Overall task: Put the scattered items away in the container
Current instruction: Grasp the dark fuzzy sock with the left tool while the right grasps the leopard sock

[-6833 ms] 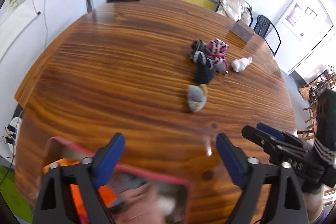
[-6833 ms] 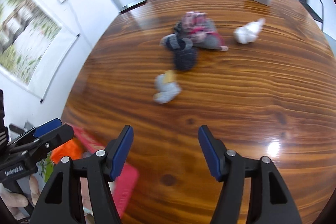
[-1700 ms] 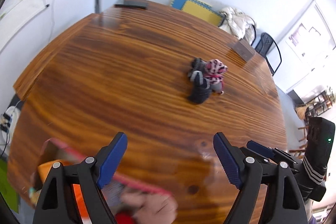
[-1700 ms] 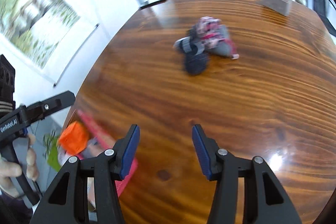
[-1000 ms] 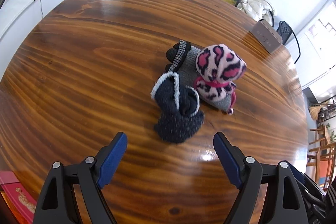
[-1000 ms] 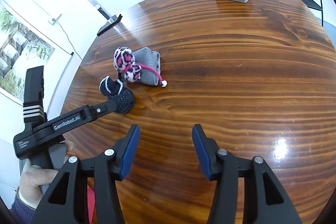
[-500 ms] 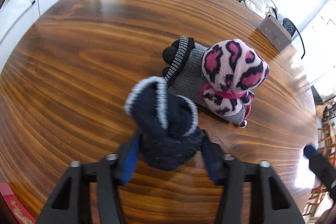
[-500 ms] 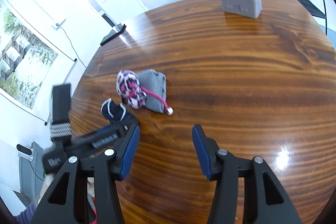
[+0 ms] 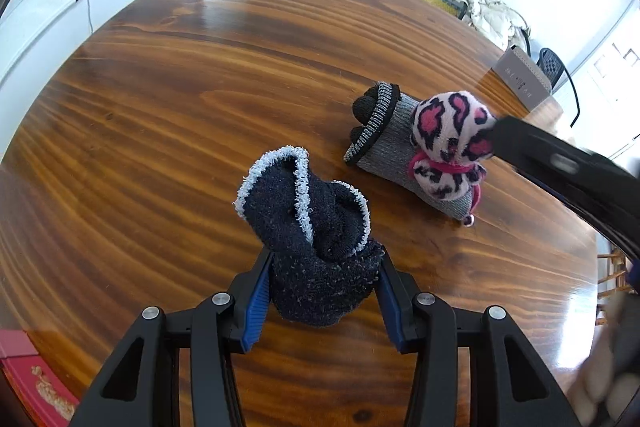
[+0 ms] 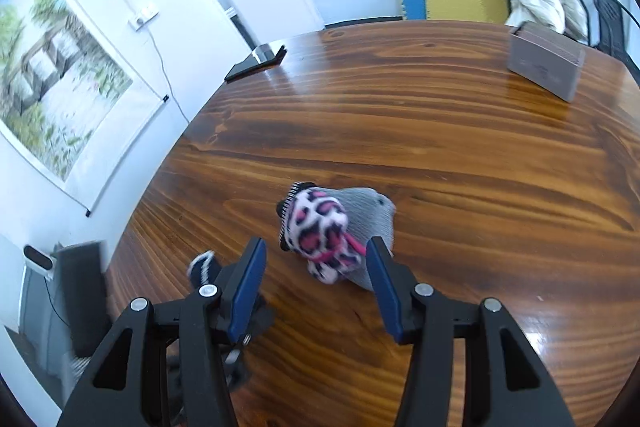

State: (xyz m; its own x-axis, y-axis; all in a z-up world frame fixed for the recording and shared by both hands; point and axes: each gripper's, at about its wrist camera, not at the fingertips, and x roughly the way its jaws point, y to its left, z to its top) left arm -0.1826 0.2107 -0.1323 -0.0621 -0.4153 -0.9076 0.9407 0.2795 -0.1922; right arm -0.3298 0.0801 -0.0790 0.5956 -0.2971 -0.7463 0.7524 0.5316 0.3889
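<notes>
My left gripper [image 9: 323, 287] is shut on a dark navy sock ball with a white fuzzy cuff [image 9: 308, 227], which rests on the wooden table [image 9: 160, 107]. A pink leopard sock ball [image 9: 450, 143] lies on a grey sock with a striped black cuff [image 9: 380, 143] just beyond it. My right gripper [image 10: 316, 279] is open, its jaws on either side of the pink leopard sock ball [image 10: 320, 231] and grey sock [image 10: 368, 215], close above the table. The red container's corner [image 9: 28, 383] shows at the lower left of the left wrist view.
A grey box [image 10: 544, 65] stands at the far right of the table and a dark tablet [image 10: 256, 61] lies at the far edge. The right gripper's body [image 9: 568, 171] crosses the right side of the left wrist view.
My left gripper has closed on the navy sock ball. My right gripper has moved forward and down until the pink leopard sock ball sits between its open jaws.
</notes>
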